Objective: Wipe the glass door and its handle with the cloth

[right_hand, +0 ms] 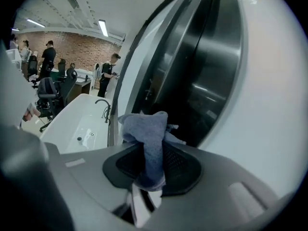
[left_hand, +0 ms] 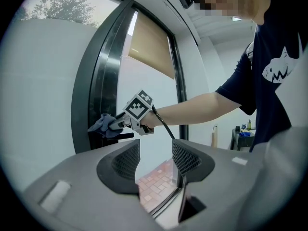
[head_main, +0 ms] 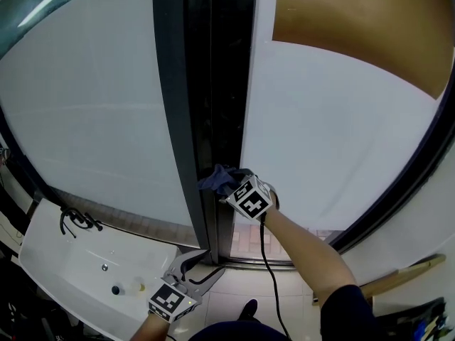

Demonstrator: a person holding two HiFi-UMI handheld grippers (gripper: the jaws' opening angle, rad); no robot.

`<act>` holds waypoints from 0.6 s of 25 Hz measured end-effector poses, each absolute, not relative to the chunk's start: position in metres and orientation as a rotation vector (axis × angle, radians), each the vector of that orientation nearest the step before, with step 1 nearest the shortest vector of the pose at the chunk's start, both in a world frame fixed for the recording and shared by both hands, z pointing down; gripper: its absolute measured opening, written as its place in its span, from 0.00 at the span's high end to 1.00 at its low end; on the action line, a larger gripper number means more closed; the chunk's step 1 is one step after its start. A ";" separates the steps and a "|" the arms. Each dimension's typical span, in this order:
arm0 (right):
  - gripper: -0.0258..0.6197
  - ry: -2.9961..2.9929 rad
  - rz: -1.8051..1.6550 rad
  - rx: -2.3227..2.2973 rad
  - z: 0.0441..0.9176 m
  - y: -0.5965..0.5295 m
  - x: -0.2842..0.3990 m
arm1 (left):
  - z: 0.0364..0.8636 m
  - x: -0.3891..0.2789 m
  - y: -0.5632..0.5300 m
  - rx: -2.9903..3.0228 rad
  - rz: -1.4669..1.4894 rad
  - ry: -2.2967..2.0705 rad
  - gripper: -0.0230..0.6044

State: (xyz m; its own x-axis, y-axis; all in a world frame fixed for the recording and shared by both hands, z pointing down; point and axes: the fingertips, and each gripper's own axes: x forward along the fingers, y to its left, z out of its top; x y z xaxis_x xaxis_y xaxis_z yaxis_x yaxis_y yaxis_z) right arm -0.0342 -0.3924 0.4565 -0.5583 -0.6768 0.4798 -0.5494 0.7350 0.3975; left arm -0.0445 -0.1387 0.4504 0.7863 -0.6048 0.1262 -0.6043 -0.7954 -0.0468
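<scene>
A blue-grey cloth point(head_main: 216, 179) is pressed against the dark vertical strip point(head_main: 220, 69) between two frosted glass panes. My right gripper point(head_main: 232, 188) is shut on it; in the right gripper view the cloth point(right_hand: 150, 137) bunches up out of the jaws just short of the dark glass point(right_hand: 202, 66). Low down near the floor, my left gripper point(head_main: 202, 264) is open and holds nothing. In the left gripper view its fingers point(left_hand: 126, 161) frame the brick floor, with the right gripper point(left_hand: 126, 121) and cloth point(left_hand: 104, 124) beyond. I cannot make out a door handle.
A white sink point(head_main: 71, 268) with a black tap point(head_main: 75, 221) stands at the lower left. A wooden plank point(head_main: 398, 276) lies at the lower right, and a brown blind point(head_main: 355, 20) hangs top right. People stand far off in the office point(right_hand: 48, 57).
</scene>
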 end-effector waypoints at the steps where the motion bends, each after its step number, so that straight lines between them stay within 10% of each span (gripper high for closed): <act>1: 0.82 -2.302 -0.260 0.904 0.462 -0.392 -0.036 | 0.452 -0.046 -0.139 -2.965 -0.212 1.008 0.64; 15: 0.82 -2.176 -0.352 0.748 0.478 -0.361 0.007 | 0.450 -0.034 -0.141 -2.987 -0.195 0.942 0.64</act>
State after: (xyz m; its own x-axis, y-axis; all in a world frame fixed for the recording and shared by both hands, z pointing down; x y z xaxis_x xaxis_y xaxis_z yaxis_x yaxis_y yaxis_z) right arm 0.0071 -0.3610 0.4779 -0.5129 -0.6164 0.5974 -0.3966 0.7874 0.4719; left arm -0.0336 -0.1412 0.4497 0.8121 -0.5717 0.1174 -0.5713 -0.8198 -0.0403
